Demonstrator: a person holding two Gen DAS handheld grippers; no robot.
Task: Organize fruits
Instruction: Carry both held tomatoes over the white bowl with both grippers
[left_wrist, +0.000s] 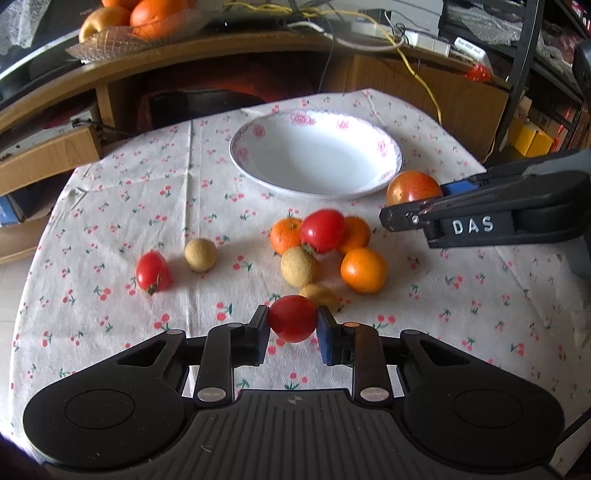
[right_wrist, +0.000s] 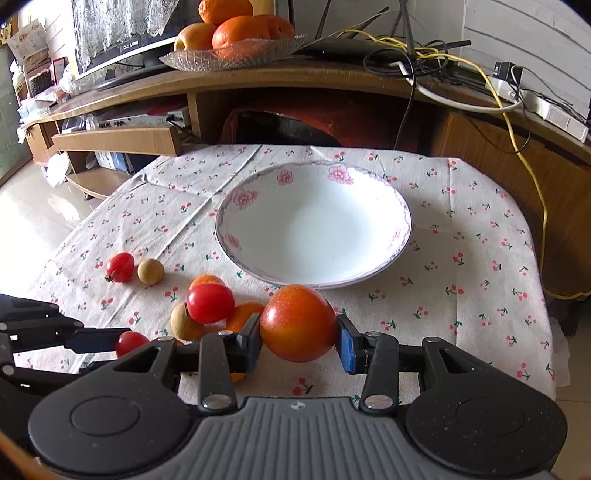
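My left gripper (left_wrist: 292, 325) is shut on a small red cherry tomato (left_wrist: 292, 323), held just above the cloth at the near side. My right gripper (right_wrist: 299, 338) is shut on a large orange-red tomato (right_wrist: 298, 322), close to the near rim of the empty white floral bowl (right_wrist: 400, 206). In the left wrist view the right gripper (left_wrist: 413, 206) comes in from the right with that large tomato (left_wrist: 413, 186) beside the bowl (left_wrist: 391, 140). Loose on the cloth lie several oranges (left_wrist: 364, 269), a red tomato (left_wrist: 322, 229), tan longans (left_wrist: 300, 266) and another cherry tomato (left_wrist: 152, 271).
The table wears a cherry-print cloth (left_wrist: 110, 206). Behind it stands a wooden TV stand (right_wrist: 258, 79) with a glass dish of oranges (right_wrist: 236, 37) and tangled cables (right_wrist: 443, 59). A lone longan (left_wrist: 200, 254) lies left of the pile.
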